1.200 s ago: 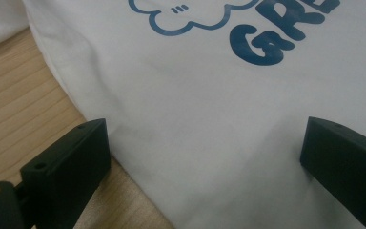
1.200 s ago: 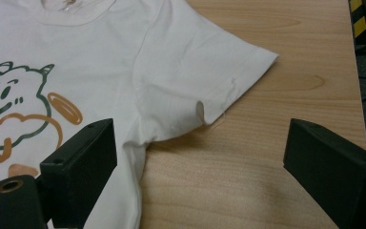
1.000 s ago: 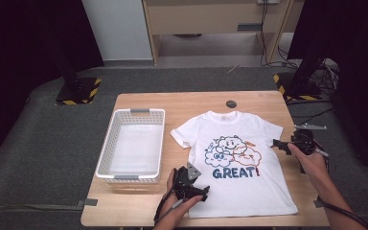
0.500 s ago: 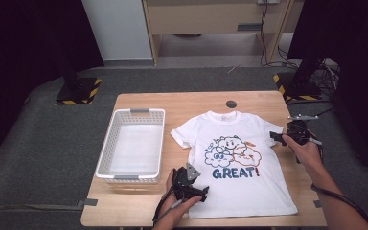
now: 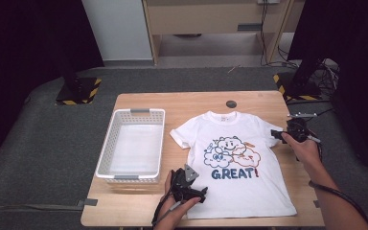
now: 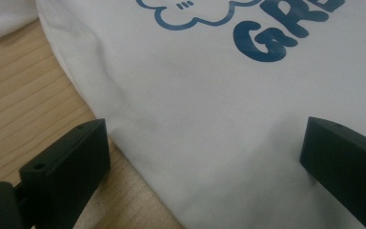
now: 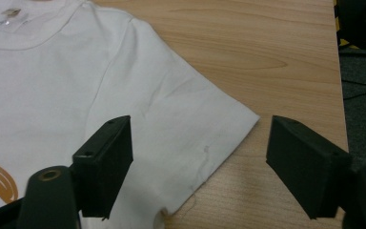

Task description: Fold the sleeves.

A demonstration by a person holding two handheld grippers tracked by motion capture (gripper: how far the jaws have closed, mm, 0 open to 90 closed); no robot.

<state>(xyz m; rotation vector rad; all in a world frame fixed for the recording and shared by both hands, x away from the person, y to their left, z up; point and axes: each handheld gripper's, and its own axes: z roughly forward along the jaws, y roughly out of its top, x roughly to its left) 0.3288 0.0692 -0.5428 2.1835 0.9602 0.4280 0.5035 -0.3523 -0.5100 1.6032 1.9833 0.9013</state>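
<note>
Nearest me, at the near edge of the wooden table, my left gripper sits low over the near left corner of the white T-shirt. Its jaws stand wide: one is over bare wood just off the shirt's side edge, the other over the cloth, and nothing is pinched. The shirt lies flat, face up, right of the table's middle, its blue "GREAT!" print reading toward me under cartoon clouds. Farther back on the right, my right gripper hangs at the shirt's right sleeve. Its jaws have just been closing but are open, straddling the sleeve hem without pressing it. Left of the shirt stands a white plastic basket. Beyond the collar, a small dark disc lies on the wood.
</note>
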